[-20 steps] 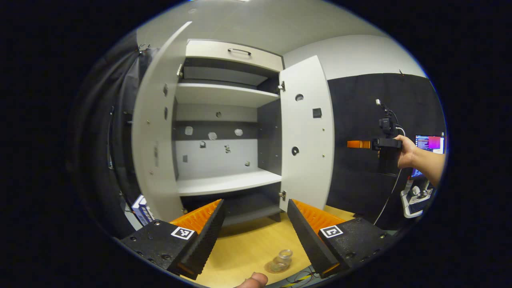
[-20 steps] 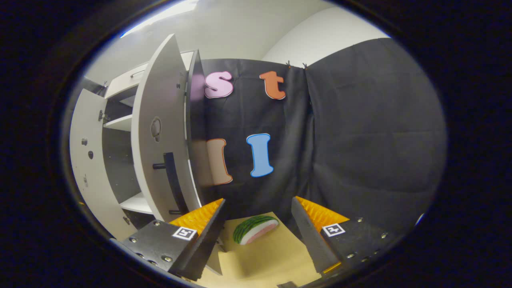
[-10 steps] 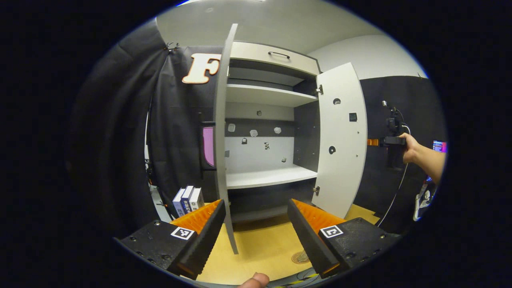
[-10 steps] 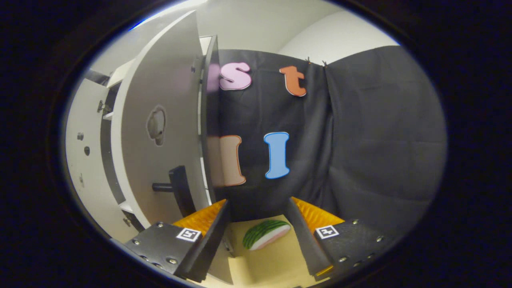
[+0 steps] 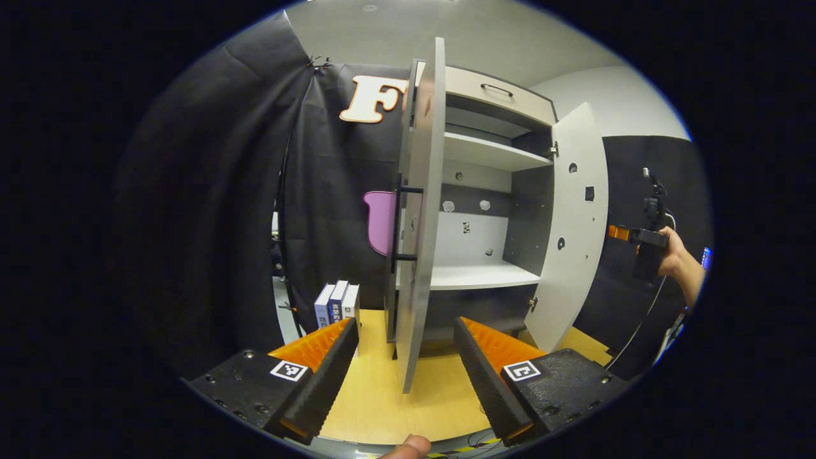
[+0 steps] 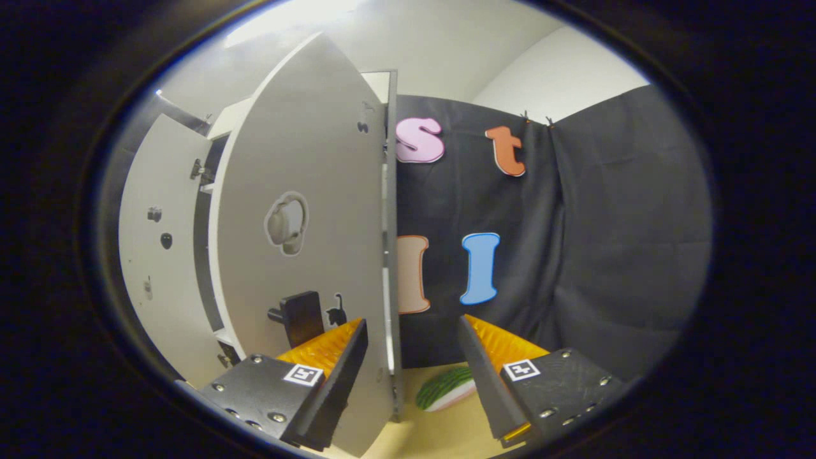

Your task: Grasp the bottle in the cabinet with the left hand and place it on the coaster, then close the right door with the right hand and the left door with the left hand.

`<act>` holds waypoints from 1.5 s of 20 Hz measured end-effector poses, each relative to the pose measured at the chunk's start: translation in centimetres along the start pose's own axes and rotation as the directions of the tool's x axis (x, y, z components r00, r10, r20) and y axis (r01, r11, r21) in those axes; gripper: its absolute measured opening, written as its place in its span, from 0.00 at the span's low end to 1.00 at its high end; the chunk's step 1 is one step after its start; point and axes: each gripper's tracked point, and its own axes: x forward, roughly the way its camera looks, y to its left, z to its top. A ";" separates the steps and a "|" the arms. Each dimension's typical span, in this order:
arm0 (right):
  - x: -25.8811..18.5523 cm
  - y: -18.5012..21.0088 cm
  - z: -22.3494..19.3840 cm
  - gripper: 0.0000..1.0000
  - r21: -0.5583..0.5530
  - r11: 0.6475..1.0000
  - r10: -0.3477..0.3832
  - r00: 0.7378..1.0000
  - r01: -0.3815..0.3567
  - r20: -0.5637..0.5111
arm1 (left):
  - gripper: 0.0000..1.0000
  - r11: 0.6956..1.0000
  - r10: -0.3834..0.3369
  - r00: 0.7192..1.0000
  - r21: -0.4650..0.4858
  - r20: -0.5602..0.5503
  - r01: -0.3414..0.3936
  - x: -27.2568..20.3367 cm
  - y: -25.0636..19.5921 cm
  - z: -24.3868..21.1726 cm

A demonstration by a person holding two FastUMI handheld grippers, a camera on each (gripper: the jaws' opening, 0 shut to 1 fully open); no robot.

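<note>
The grey cabinet (image 5: 484,274) stands on the wooden table with both doors open. In the left gripper view its left door (image 5: 421,210) shows edge-on, the black handle (image 5: 400,223) on its outer face. My left gripper (image 5: 405,373) is open and holds nothing, a short way in front of that door's lower edge. The right door (image 5: 570,229) swings out on the far side; beyond it a hand holds the right gripper (image 5: 628,234). In the right gripper view my right gripper (image 6: 411,376) is open, close to the right door's outer face (image 6: 306,210), its left finger just under the door's black handle (image 6: 301,315).
Three books (image 5: 338,305) stand on the table (image 5: 376,401) left of the cabinet. A watermelon-slice toy (image 6: 446,389) lies on the table behind the right door. Black cloth hangs on both sides. A thumb tip (image 5: 401,447) shows at the bottom edge.
My left gripper has swung left, so the left door went from inner face to edge-on and the bottle on its coaster slid out of sight. My right gripper moved nearer the right door's outer face.
</note>
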 end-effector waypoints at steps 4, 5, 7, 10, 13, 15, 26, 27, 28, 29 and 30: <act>0.4 1.0 0.0 0.88 0.036 0.999 0.002 1.000 -0.001 -0.016 | 0.96 0.999 0.039 0.999 0.023 0.027 -0.040 -0.6 1.8 0.5; 0.3 1.1 -0.1 0.88 0.044 0.999 0.001 1.000 0.000 -0.018 | 0.96 0.999 0.050 0.998 0.021 0.026 -0.051 -0.7 2.3 0.4; -0.1 1.5 -0.5 0.88 0.054 0.999 -0.004 1.000 0.005 -0.020 | 0.96 0.998 0.065 0.998 0.007 0.016 -0.065 -0.8 3.1 -0.2; 0.1 1.6 -0.7 0.88 0.079 0.997 -0.003 0.999 0.006 -0.037 | 0.96 0.997 0.080 0.997 -0.016 -0.006 -0.080 -0.8 3.9 -1.2; 0.2 2.0 -0.7 0.89 0.112 0.994 -0.001 0.999 0.006 -0.041 | 0.96 0.994 0.103 0.995 -0.025 -0.014 -0.103 -0.4 4.4 -1.6; 0.2 2.8 1.0 0.89 0.182 0.983 -0.003 1.000 0.001 0.012 | 1.00 0.994 0.109 0.994 -0.031 -0.009 -0.109 -0.2 4.6 -1.6; -3.0 7.7 1.2 0.98 0.090 0.983 0.159 0.987 -0.158 0.003 | 0.96 0.987 0.159 0.986 0.002 0.057 -0.160 1.7 6.7 2.0; -3.3 7.5 0.9 0.98 0.057 0.988 0.146 0.989 -0.146 -0.004 | 0.92 0.988 0.157 0.986 0.000 0.062 -0.157 2.2 6.8 2.4; -3.5 7.3 0.7 0.98 0.032 0.990 0.135 0.991 -0.135 -0.009 | 0.96 0.987 0.159 0.985 -0.002 0.063 -0.159 2.8 7.0 2.7; -3.9 7.4 0.9 0.98 0.031 0.991 0.127 0.992 -0.127 0.001 | 0.96 0.987 0.162 0.985 -0.003 0.063 -0.163 3.5 7.2 2.8; -4.3 7.5 1.1 0.98 0.043 0.991 0.124 0.992 -0.124 0.006 | 0.92 0.986 0.166 0.984 -0.005 0.062 -0.166 3.8 7.4 2.8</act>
